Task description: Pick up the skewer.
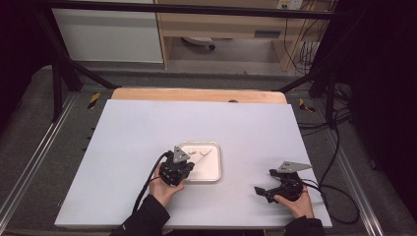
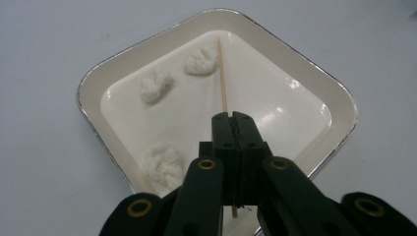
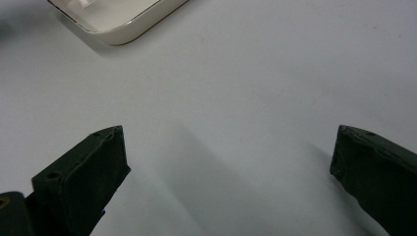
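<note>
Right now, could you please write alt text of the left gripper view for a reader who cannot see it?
The left gripper is shut on a thin wooden skewer, held over a cream tray on a white table. The skewer points toward the far corner, and three white fluffy lumps lie in the tray, the nearest beside the jaws.

We could not read any text, label, brand or number in the pictures. The tray (image 2: pixel 98 83), the table (image 1: pixel 147 132) and both grippers carried no writing that we could make out.
</note>
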Available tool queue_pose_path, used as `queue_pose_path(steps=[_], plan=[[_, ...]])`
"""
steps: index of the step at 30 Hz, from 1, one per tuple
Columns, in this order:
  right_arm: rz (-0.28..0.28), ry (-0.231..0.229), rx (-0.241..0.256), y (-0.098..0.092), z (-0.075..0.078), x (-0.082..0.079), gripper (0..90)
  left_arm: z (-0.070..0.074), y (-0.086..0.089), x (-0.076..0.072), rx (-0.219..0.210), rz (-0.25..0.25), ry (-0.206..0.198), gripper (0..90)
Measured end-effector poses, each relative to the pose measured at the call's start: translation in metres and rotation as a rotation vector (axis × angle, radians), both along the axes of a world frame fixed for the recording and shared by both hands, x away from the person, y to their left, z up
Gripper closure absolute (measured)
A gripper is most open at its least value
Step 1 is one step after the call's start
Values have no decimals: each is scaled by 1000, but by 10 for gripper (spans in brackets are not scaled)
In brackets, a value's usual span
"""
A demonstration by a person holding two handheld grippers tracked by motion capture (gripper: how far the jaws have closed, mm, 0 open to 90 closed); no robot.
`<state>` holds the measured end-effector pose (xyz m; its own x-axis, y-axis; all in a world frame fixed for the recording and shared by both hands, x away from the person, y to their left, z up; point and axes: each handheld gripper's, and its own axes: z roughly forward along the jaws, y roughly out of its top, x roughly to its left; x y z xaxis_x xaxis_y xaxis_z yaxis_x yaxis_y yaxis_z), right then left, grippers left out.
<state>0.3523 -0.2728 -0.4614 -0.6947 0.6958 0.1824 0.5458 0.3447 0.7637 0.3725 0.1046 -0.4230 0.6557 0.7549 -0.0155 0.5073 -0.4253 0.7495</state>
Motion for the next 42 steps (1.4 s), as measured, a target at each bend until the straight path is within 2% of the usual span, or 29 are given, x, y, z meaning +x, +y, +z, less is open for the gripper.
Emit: queue_pose_path(steps=[13, 18, 20, 23, 30, 35, 36, 42], plan=[[8, -17, -17, 4, 2, 0, 9, 14, 12, -6, -37, -45, -2, 894], [13, -62, -43, 12, 9, 0, 8, 18, 18, -8, -44, -85, 8, 894], [18, -81, -59, 16, 12, 0, 8, 19, 20, -9, -40, -95, 12, 894], [39, -120, -112, 27, 18, -2, 10, 21, 24, -10, -41, -105, 17, 894], [72, -164, -172, 40, 25, -3, 14, 25, 25, -10, -30, -141, 29, 894], [105, -194, -230, 50, 29, -4, 24, 29, 21, -11, -21, -167, 24, 893], [119, -212, -248, 55, 32, -4, 31, 30, 20, -11, -20, -173, 25, 893], [158, -257, -290, 66, 41, -5, 48, 34, 14, -12, -15, -202, 19, 894]])
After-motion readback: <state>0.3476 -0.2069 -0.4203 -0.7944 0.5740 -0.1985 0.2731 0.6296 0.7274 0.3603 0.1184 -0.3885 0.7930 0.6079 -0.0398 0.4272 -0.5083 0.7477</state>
